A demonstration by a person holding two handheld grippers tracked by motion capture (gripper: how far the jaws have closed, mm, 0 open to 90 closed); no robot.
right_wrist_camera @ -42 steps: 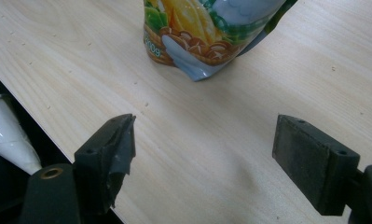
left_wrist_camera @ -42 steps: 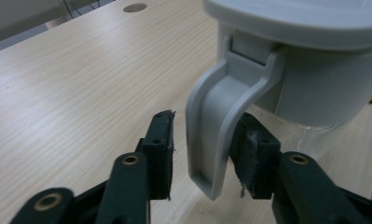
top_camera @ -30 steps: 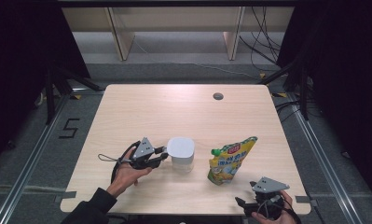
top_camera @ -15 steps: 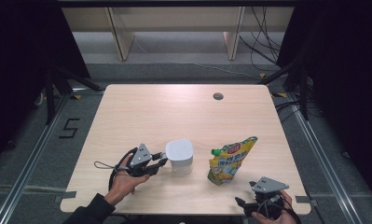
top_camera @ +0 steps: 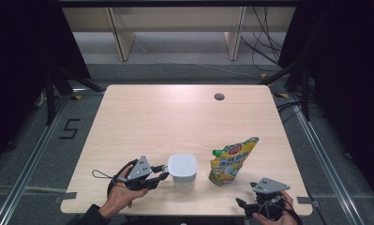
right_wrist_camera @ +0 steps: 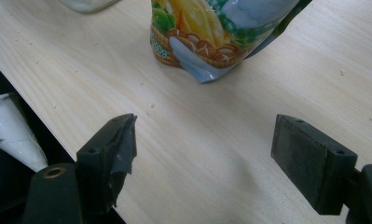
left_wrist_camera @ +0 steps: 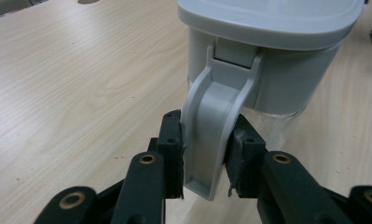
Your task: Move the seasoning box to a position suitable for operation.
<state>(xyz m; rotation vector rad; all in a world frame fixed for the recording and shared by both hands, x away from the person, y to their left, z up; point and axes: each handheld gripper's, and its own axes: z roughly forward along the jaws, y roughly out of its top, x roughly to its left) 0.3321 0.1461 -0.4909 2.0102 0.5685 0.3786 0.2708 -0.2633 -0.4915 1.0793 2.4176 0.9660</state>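
Note:
A white jug (top_camera: 182, 169) with a pale grey lid (left_wrist_camera: 272, 18) stands near the table's front, left of centre. My left gripper (top_camera: 162, 172) is shut on its grey handle (left_wrist_camera: 211, 135), one pad pressing on each side, as the left gripper view (left_wrist_camera: 204, 156) shows. A yellow and green spouted pouch (top_camera: 231, 161) stands upright just right of the jug, printed with corn and mushrooms (right_wrist_camera: 211, 37). My right gripper (top_camera: 257, 202) is held at the front right edge, open (right_wrist_camera: 204, 140) with bare wood between its jaws, a short way before the pouch.
The light wooden table (top_camera: 175, 117) has a small round hole (top_camera: 219, 96) at the back right. Dark floor and metal rails surround it. In the right gripper view the table's front edge runs close by, with a white cone-shaped thing (right_wrist_camera: 11, 130) below it.
My left gripper has drawn the jug by its handle a little toward the table's front edge. The right gripper and the pouch have stayed put.

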